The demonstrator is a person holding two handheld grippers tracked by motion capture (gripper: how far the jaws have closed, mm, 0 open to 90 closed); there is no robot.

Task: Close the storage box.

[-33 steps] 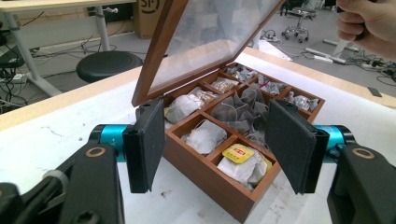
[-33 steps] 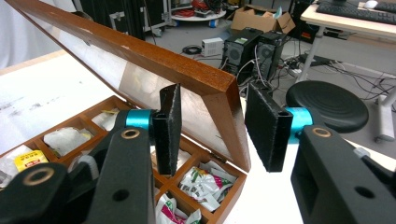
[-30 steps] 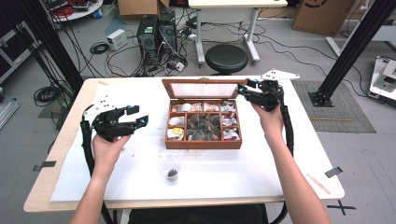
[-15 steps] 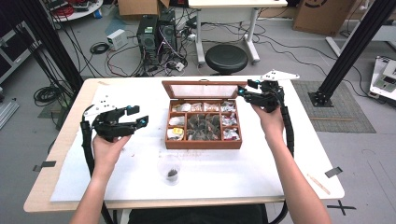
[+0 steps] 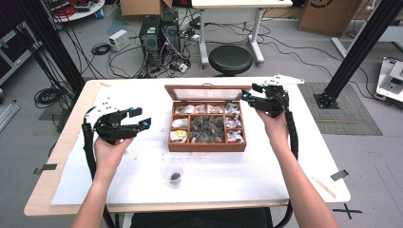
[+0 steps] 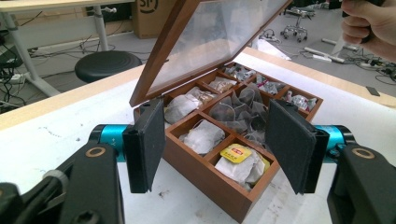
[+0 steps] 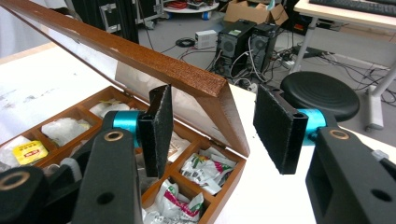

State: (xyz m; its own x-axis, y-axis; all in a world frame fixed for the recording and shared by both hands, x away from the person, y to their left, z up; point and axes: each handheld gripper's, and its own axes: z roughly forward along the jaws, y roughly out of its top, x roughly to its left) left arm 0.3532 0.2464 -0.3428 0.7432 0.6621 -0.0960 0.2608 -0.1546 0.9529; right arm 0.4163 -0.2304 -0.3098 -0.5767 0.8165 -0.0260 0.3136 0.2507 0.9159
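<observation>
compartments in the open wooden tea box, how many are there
9, in three rows of three inside the wooden tea box: the far row below the raised lid, a middle row, and a near row with the yellow-labelled bag at its left end. All hold tea bags.

A black round stool [image 5: 230, 59] stands on the grey floor [image 5: 304, 52] beside computer towers [image 5: 159, 33].
</observation>
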